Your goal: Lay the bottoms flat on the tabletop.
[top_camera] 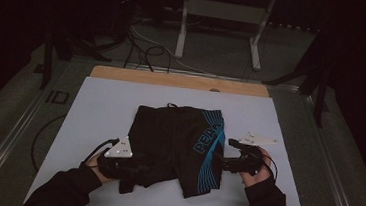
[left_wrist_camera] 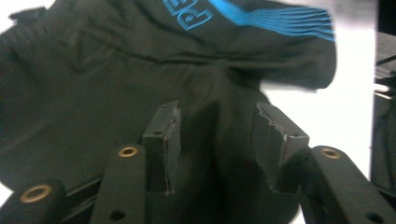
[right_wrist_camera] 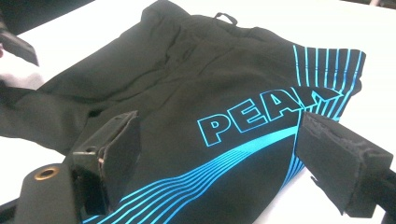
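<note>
Black shorts (top_camera: 177, 142) with blue stripes and blue PEAK lettering lie flat on the white tabletop (top_camera: 100, 106). My left gripper (top_camera: 136, 171) is at the shorts' near left leg. In the left gripper view its jaws (left_wrist_camera: 217, 121) stand partly apart, with a fold of the black cloth (left_wrist_camera: 116, 70) lying loose between them and not pinched. My right gripper (top_camera: 218, 161) is at the striped right leg. In the right gripper view it (right_wrist_camera: 219, 135) stands wide open just above the lettering on the shorts (right_wrist_camera: 187, 84), with one jaw on each side.
A wooden strip (top_camera: 178, 80) runs along the table's far edge. Beyond it are floor cables (top_camera: 140, 49) and a white stand (top_camera: 223, 16). Bare white surface lies left, right and behind the shorts. Dark stands rise at both sides.
</note>
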The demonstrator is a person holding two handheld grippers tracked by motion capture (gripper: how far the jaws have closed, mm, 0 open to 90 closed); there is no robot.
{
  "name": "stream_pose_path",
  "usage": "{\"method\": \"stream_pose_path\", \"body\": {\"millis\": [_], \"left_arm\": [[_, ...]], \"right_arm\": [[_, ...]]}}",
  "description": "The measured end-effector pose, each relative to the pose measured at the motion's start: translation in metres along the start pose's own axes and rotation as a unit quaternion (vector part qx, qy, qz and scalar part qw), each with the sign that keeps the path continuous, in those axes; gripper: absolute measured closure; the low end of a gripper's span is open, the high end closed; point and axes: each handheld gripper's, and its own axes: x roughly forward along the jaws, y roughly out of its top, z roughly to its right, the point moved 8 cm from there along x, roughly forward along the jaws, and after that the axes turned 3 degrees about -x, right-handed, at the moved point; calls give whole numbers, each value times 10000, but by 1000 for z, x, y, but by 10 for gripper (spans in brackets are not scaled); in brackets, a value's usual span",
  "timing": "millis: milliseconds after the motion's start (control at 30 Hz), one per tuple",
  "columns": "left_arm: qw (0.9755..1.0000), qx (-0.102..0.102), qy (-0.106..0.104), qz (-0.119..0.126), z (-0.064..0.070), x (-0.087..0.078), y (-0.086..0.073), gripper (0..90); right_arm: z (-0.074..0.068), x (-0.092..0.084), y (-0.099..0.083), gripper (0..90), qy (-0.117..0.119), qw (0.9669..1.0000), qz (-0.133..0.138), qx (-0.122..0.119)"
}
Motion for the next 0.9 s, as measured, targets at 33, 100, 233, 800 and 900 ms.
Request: {"method": "stream_pose_path", "body": {"millis": [33,100,233,800,900], "left_arm": [[9999,113,-32,68,5,-3,3,523],[9990,317,-253,174,19,-9,9,524],[9940,911,-602,43,52,-8,12,539],[9744,1735,55,-1428,20,35,-43,654],[9762,1715,68,-1323,21,33,-38,817]], "right_arm": [[0,0,0,150,3,10000,8,6],[0,1,0,150,-2,10000,-2,-2],[-1,1,0,150,23,10000,-16,-4],[0,1,-1,151,27,10000,-27,25],[-1,2,-1,151,34,10000,-31,28]]}}
